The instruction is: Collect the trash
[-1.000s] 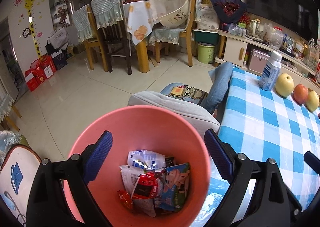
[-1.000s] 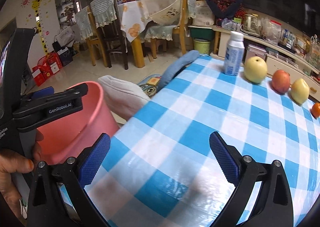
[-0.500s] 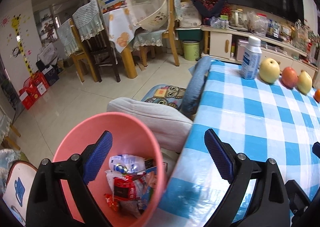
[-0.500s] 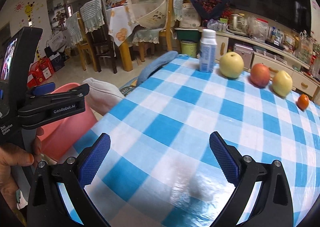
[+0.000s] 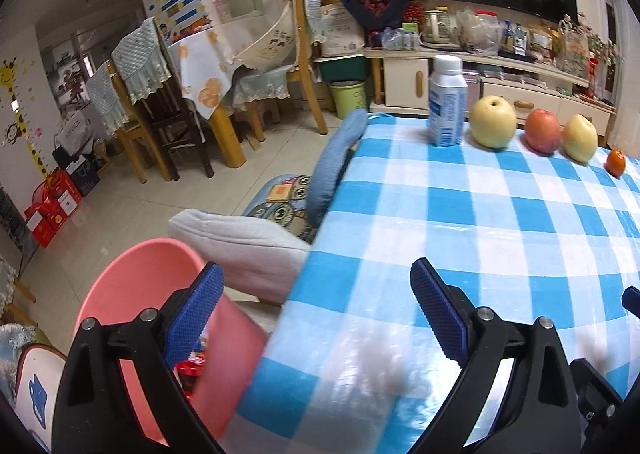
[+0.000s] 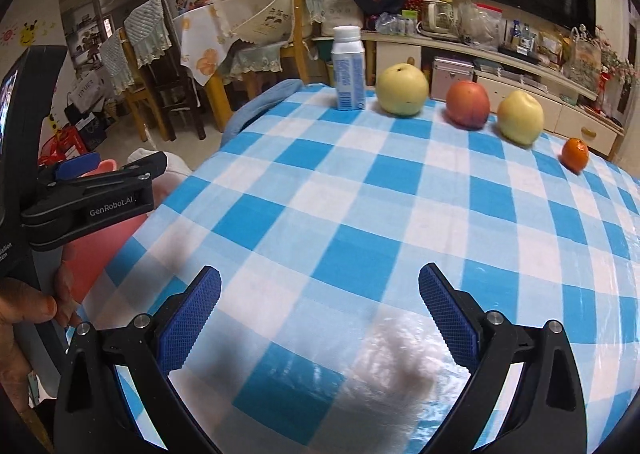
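Note:
A pink trash bin stands beside the table's left edge, low left in the left wrist view, with a bit of red wrapper showing inside. It also shows in the right wrist view behind the left gripper's body. My left gripper is open and empty, over the table's near-left edge. My right gripper is open and empty above the blue checked tablecloth. A white and blue bottle stands at the table's far edge.
A row of fruit sits at the far edge: a yellow pear, a red apple, another yellow fruit and a small orange. A grey cushion and a blue chair back border the table's left side.
My left gripper has swung right from over the pink bin to over the table edge. The right gripper has moved forward over the tablecloth. Both stay open.

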A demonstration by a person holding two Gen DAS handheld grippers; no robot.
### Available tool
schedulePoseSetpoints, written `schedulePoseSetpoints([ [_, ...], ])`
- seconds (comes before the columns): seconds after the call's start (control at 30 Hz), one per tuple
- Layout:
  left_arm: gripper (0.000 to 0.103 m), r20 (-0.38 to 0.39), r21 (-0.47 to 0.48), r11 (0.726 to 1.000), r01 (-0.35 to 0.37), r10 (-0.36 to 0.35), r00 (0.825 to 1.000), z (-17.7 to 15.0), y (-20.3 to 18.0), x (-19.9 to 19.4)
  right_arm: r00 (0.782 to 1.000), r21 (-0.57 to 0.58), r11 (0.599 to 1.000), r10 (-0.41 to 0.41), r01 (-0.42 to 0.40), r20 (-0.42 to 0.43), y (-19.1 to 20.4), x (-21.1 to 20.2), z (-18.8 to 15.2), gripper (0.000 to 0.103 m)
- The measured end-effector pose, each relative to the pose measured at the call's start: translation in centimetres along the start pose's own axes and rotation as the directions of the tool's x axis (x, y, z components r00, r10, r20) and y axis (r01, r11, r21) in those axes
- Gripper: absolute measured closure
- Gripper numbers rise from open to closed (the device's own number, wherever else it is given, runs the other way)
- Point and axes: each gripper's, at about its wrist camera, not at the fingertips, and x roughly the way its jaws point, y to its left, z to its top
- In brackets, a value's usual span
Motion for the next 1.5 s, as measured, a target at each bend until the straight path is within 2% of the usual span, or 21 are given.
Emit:
schedulePoseSetpoints([
  [0.47,0.007,0.016,0.074,0.995,0.073,-0.075,0.997,0.0,-5.8,-0.8,0.996,0.082,0.993,-0.083,0.081,0.017,-5.8,-2.3,-0.4,0.005],
  [1.0,0.007,0.036,0.181,0.971,0.156,-0.165,0.986,-0.5,-13.8,-2.6,0.98,0.114,0.976,-0.192,0.184,0.056,-11.2,-5.6,-1.5,0.005],
  [1.27,0.007,0.061,0.181,0.948,0.261,-0.276,0.959,-0.4,-17.1,-4.5,0.967,0.148,0.963,-0.239,0.225,0.086,-13.9,-7.6,-2.1,0.005],
  [1.5,0.007,0.076,0.199,0.934,0.295,-0.315,0.946,-0.5,-19.5,-6.1,0.952,0.182,0.952,-0.273,0.246,0.137,-15.7,-9.7,-2.4,0.005],
])
